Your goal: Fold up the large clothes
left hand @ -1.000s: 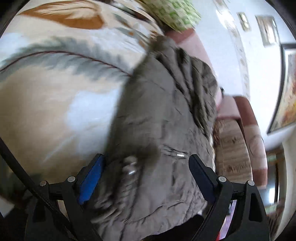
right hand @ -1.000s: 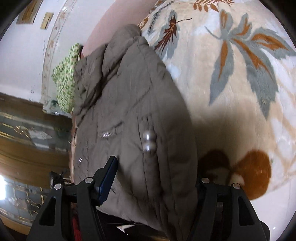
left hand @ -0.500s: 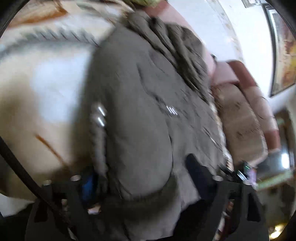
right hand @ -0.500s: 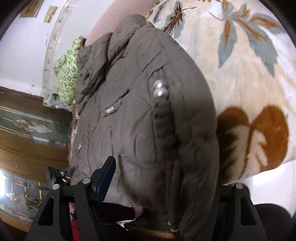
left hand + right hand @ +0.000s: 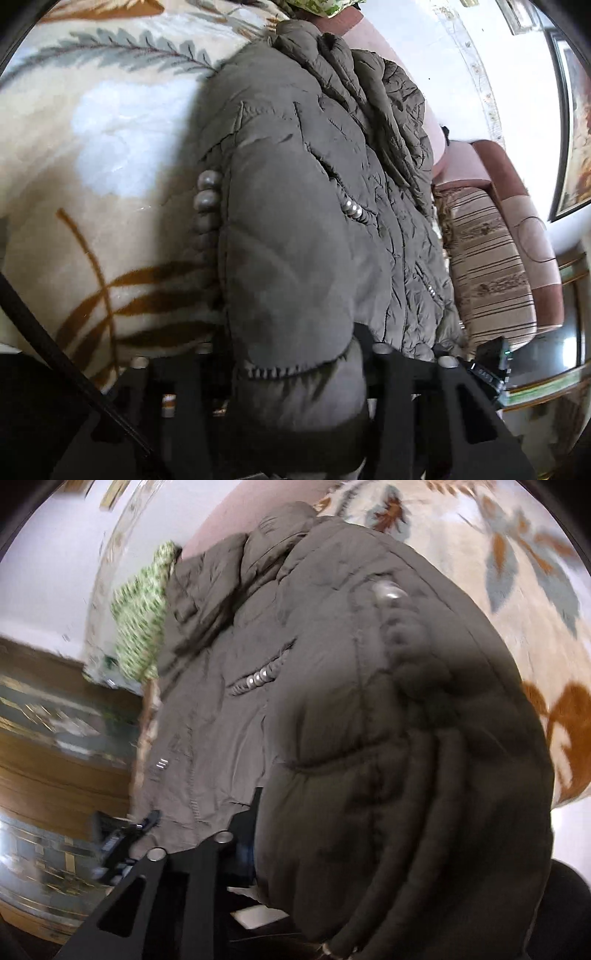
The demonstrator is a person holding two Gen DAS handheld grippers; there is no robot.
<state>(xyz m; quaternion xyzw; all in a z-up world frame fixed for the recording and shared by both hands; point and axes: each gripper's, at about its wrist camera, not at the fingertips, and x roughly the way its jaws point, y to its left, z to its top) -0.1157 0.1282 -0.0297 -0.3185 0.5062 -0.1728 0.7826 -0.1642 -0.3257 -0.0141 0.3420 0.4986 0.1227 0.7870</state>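
Observation:
An olive-grey padded jacket (image 5: 303,184) with pearl-like beads (image 5: 205,192) lies lengthwise on a bed, collar at the far end. My left gripper (image 5: 291,343) sits at the near hem. Its jaws are closing, and a thick bulge of the hem fills the gap between the fingers. In the right wrist view the jacket (image 5: 332,664) bulges up close to the lens. My right gripper (image 5: 351,830) is also closing on the hem. Its left finger (image 5: 255,808) presses against the fabric, while the jacket hides the right finger.
A cream blanket with leaf prints (image 5: 92,129) (image 5: 535,572) covers the bed. A green patterned cloth (image 5: 144,602) lies by the collar. A striped sofa (image 5: 487,266) and a wooden cabinet (image 5: 55,768) flank the bed. A small dark device (image 5: 487,365) lies near the hem.
Both grippers have slid in over the jacket's near hem and their jaws have narrowed around the fabric. The hem now bulges up between the fingers in both views.

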